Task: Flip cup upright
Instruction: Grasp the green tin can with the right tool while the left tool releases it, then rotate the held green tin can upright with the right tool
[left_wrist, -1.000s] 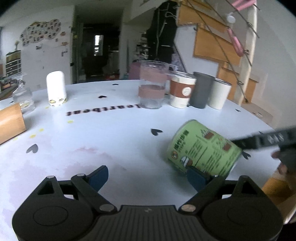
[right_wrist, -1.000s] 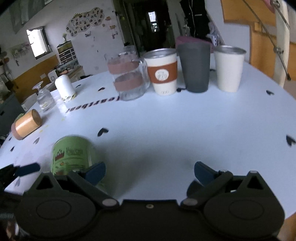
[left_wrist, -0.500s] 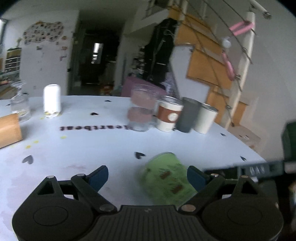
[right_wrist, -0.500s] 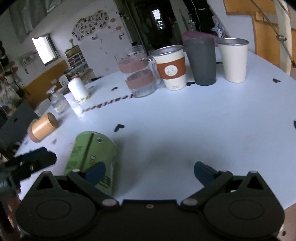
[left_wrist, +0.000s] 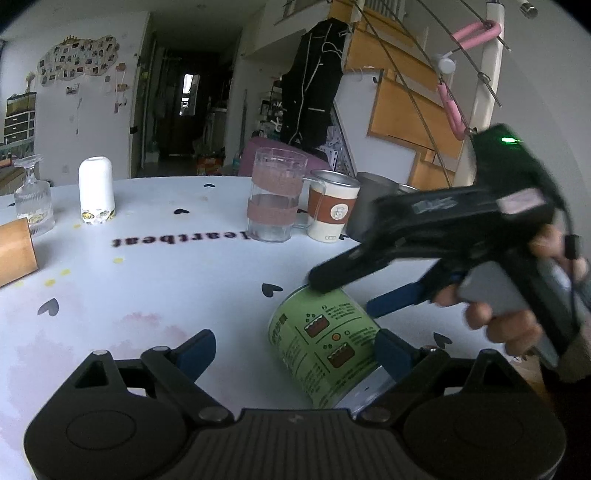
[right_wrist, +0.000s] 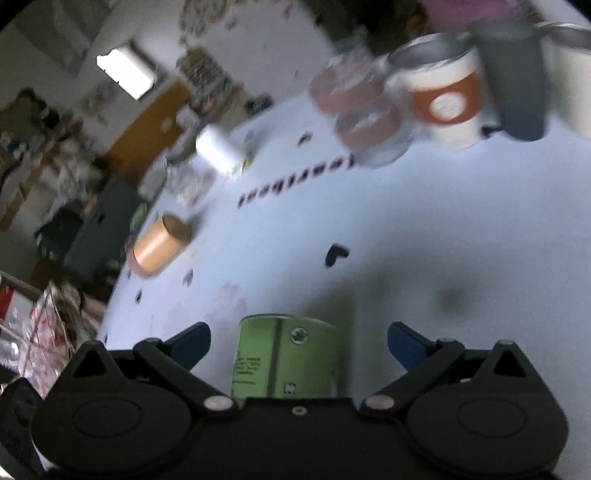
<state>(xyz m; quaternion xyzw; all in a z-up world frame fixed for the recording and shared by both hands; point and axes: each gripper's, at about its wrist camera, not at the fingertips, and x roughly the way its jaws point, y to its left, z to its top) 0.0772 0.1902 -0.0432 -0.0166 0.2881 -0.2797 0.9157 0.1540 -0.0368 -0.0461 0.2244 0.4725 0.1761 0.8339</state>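
Green printed paper cup lies tilted on the white worktop; right hand-held gripper straddles it, spread, left hand-held gripper spread beside.

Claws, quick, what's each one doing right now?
Left claw: open, holding nothing.
Right claw: open, straddling the green cup, not gripping it.

Green cup printed paper; table smooth, matt.

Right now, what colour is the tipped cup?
Light green with printed graphics and text, cup; clearest in the left wrist view.
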